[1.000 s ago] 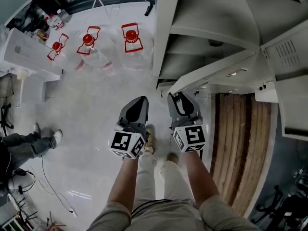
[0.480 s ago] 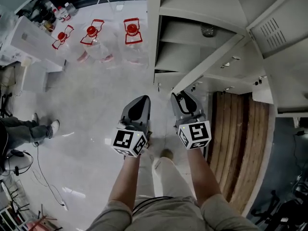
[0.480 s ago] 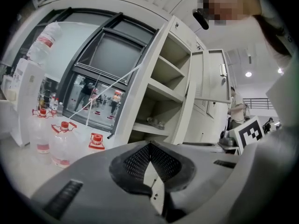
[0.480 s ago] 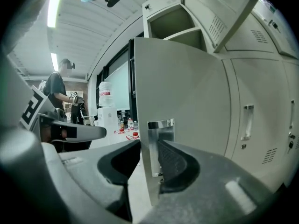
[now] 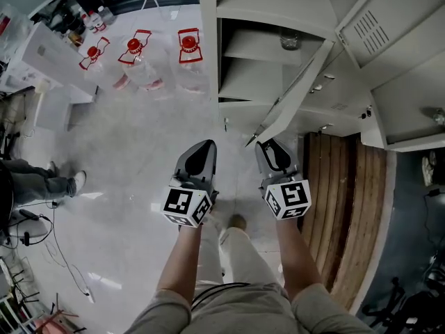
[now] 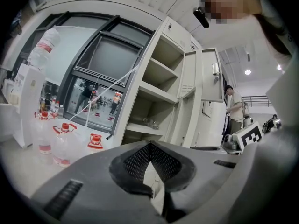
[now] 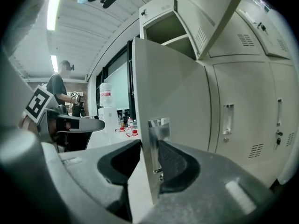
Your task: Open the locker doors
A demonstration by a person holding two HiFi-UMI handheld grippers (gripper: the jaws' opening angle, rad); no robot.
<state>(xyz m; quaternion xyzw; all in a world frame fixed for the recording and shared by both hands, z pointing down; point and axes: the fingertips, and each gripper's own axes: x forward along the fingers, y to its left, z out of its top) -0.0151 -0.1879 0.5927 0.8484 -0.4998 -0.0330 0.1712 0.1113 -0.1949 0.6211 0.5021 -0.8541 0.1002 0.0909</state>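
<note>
A grey-white locker bank (image 5: 264,19) stands ahead with open shelves. One lower locker door (image 5: 295,96) stands swung out, and its free edge reaches my right gripper (image 5: 268,145). In the right gripper view the door's edge (image 7: 168,92) with its metal handle plate (image 7: 158,139) sits between the jaws of the right gripper (image 7: 148,157), and both pads press on it. My left gripper (image 5: 201,147) hangs beside it over the floor, apart from the locker. The left gripper (image 6: 150,146) is shut with nothing between its jaws and faces the open shelves (image 6: 159,92).
Another door (image 5: 389,26) stands open higher up on the right. A jar (image 5: 290,40) sits on a shelf. Three red-capped water jugs (image 5: 133,54) stand on the floor by a white table (image 5: 42,54). A wooden bench (image 5: 341,207) lies on the right. A person's legs (image 5: 42,183) show on the left.
The right gripper has moved right and a little back with the door's edge, and the door has swung further out. The left gripper has hardly moved.
</note>
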